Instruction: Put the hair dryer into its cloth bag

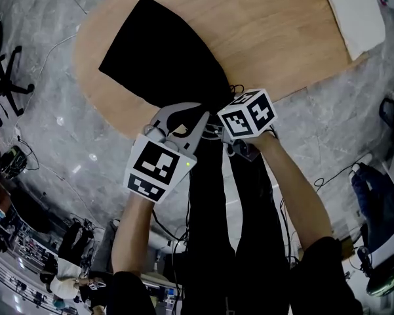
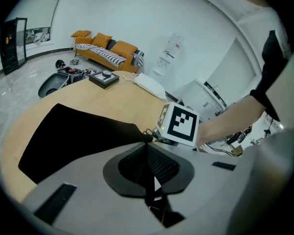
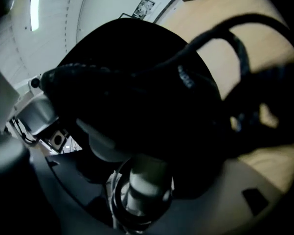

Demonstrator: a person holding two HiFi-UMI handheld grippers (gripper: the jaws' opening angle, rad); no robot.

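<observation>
The hair dryer [image 3: 143, 180] shows only as a pale grey round end ringed in dark. It sits at the mouth of the black cloth bag [image 1: 160, 51], whose fabric drapes over it, and I can't tell how far in the rest has gone. The right gripper [image 2: 155, 134] has its jaws standing wide around that end, not visibly pinching it. The left gripper [image 1: 195, 118] has its jaws closed on a thin fold of the bag's rim.

All this is at the near edge of the light wooden oval surface [image 1: 282, 38], and that's my worry. With nothing gripping it, the dryer could slide back out and drop over that edge. The black drawstring loop [image 3: 235, 28] hangs close to the right jaws and might snag them, dragging the bag. If the left's thin pinch slips, the mouth would collapse.
</observation>
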